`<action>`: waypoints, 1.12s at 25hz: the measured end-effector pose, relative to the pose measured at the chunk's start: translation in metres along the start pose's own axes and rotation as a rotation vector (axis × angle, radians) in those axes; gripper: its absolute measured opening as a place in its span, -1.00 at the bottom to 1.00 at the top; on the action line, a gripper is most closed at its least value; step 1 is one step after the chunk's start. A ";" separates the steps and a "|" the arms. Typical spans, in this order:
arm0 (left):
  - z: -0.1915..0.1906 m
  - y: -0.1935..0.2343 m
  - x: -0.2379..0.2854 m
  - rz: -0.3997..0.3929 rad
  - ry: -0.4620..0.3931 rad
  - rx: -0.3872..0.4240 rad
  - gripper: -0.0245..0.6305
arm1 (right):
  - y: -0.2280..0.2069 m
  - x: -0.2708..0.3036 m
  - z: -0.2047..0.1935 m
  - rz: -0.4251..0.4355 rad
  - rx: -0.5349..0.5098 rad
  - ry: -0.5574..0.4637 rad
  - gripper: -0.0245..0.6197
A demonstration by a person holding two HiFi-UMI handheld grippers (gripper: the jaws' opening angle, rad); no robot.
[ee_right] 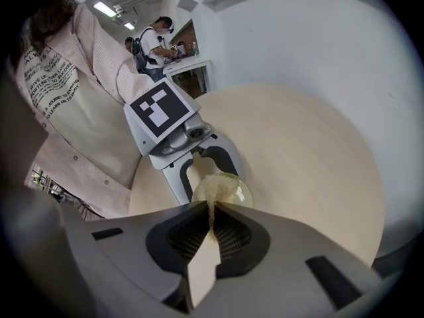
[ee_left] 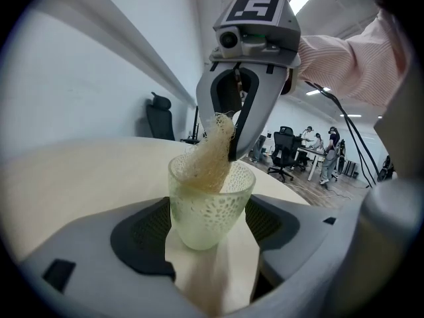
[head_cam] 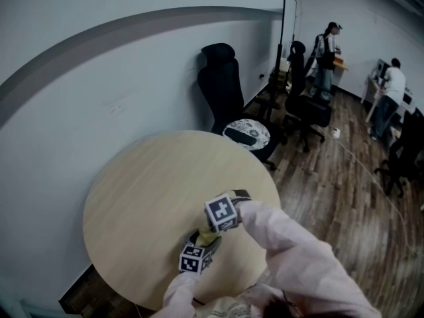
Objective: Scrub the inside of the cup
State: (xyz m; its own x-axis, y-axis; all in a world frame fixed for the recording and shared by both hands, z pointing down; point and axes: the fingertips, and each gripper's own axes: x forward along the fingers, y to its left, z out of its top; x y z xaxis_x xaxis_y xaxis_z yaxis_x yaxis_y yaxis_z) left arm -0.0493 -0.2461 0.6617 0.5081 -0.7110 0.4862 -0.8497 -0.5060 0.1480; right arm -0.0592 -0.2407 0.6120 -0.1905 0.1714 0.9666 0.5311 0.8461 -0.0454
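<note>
A pale green translucent cup [ee_left: 199, 227] with a perforated pattern stands upright on the round wooden table [head_cam: 152, 184], and my left gripper [ee_left: 211, 238] is shut on its sides. From above, my right gripper [ee_left: 226, 144] is shut on a tan fibrous scrubber [ee_left: 209, 158] whose lower end sits inside the cup's mouth. In the right gripper view the cup [ee_right: 230, 189] shows from above, with the scrubber [ee_right: 211, 212] pinched in my right gripper [ee_right: 211, 225] and the left gripper [ee_right: 199, 167] behind it. In the head view both grippers, left [head_cam: 197, 252] and right [head_cam: 222, 214], meet near the table's front edge.
A black office chair [head_cam: 222, 88] and a patterned round stool [head_cam: 246, 134] stand beyond the table's far side. More chairs [head_cam: 301, 105], desks and two people [head_cam: 387, 98] are at the back right on the wooden floor. A pale wall curves along the left.
</note>
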 end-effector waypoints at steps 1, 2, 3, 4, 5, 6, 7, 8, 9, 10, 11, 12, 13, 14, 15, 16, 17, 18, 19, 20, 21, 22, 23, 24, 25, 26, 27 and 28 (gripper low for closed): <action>0.000 0.000 -0.001 0.000 0.000 -0.001 0.13 | 0.003 0.000 -0.001 0.007 -0.001 0.008 -0.84; 0.001 -0.001 -0.001 0.000 0.000 -0.001 0.13 | 0.004 0.000 -0.001 0.010 -0.003 0.014 -0.84; 0.001 -0.001 -0.001 -0.001 -0.001 -0.002 0.13 | 0.003 0.002 -0.002 0.009 -0.006 0.017 -0.84; 0.002 -0.001 -0.001 -0.001 -0.001 -0.003 0.13 | 0.002 0.003 -0.002 0.004 -0.010 0.022 -0.84; 0.002 0.000 -0.001 -0.001 0.000 -0.003 0.13 | 0.001 0.003 -0.003 -0.002 -0.014 0.030 -0.84; 0.001 0.000 -0.001 0.000 0.001 -0.002 0.13 | 0.000 0.003 -0.004 -0.005 -0.015 0.037 -0.84; 0.001 0.001 -0.001 0.002 0.001 -0.001 0.13 | 0.000 0.005 -0.004 -0.004 -0.015 0.036 -0.84; 0.000 0.001 -0.001 0.003 0.000 -0.001 0.13 | -0.001 0.007 -0.004 -0.004 -0.011 0.027 -0.84; -0.001 0.001 -0.001 0.003 -0.001 -0.004 0.13 | -0.003 0.009 -0.004 -0.005 -0.003 0.022 -0.84; -0.001 0.000 -0.001 0.002 -0.001 -0.007 0.13 | -0.004 0.009 -0.005 -0.009 0.008 0.024 -0.84; 0.000 0.000 -0.002 0.001 0.000 -0.009 0.13 | -0.005 0.008 -0.006 -0.013 0.021 0.027 -0.84; 0.000 -0.001 -0.002 0.001 0.001 -0.009 0.13 | -0.006 0.008 -0.007 -0.014 0.035 0.030 -0.84; 0.000 0.000 -0.002 0.002 0.002 -0.008 0.13 | -0.006 0.009 -0.007 -0.011 0.049 0.030 -0.84; -0.001 0.000 -0.001 0.002 0.003 -0.007 0.13 | -0.006 0.011 -0.008 -0.004 0.064 0.030 -0.84; -0.001 -0.001 -0.001 0.002 0.004 -0.008 0.13 | -0.004 0.012 -0.008 0.006 0.079 0.031 -0.84; 0.000 -0.001 -0.002 0.001 0.003 -0.010 0.13 | -0.002 0.012 -0.007 0.019 0.095 0.033 -0.84; 0.000 0.000 -0.002 0.001 0.003 -0.011 0.13 | 0.002 0.011 -0.006 0.035 0.113 0.038 -0.84; -0.001 0.000 -0.002 0.001 0.003 -0.013 0.13 | 0.004 0.011 -0.006 0.047 0.130 0.042 -0.84; -0.001 0.000 -0.002 0.001 0.003 -0.016 0.13 | 0.004 0.012 -0.005 0.053 0.142 0.041 -0.84; 0.000 0.000 -0.001 0.001 0.002 -0.018 0.13 | 0.003 0.014 -0.004 0.055 0.154 0.038 -0.84; 0.000 0.000 -0.001 0.000 0.001 -0.019 0.13 | 0.003 0.015 -0.004 0.058 0.166 0.037 -0.84; 0.001 0.000 -0.001 0.000 0.000 -0.020 0.13 | 0.002 0.016 -0.004 0.062 0.182 0.036 -0.84; 0.001 0.000 -0.001 0.000 0.000 -0.021 0.13 | 0.002 0.016 -0.004 0.066 0.198 0.035 -0.84; 0.001 0.001 -0.001 0.000 -0.001 -0.021 0.13 | 0.001 0.016 -0.004 0.071 0.213 0.034 -0.84; 0.001 0.001 0.000 0.000 -0.001 -0.022 0.13 | 0.001 0.016 -0.004 0.076 0.227 0.033 -0.84; 0.001 0.001 0.000 0.000 0.000 -0.023 0.13 | 0.002 0.016 -0.004 0.081 0.239 0.033 -0.84; 0.000 0.001 0.000 0.000 0.002 -0.023 0.13 | 0.003 0.016 -0.004 0.087 0.251 0.032 -0.84; 0.000 0.000 -0.001 0.000 0.003 -0.023 0.13 | 0.004 0.016 -0.004 0.093 0.262 0.031 -0.84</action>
State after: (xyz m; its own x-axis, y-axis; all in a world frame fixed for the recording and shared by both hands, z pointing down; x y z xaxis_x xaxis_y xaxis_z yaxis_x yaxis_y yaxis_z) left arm -0.0499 -0.2456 0.6619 0.5080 -0.7093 0.4886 -0.8526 -0.4947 0.1683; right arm -0.0569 -0.2363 0.6287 -0.1237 0.2423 0.9623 0.3125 0.9299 -0.1940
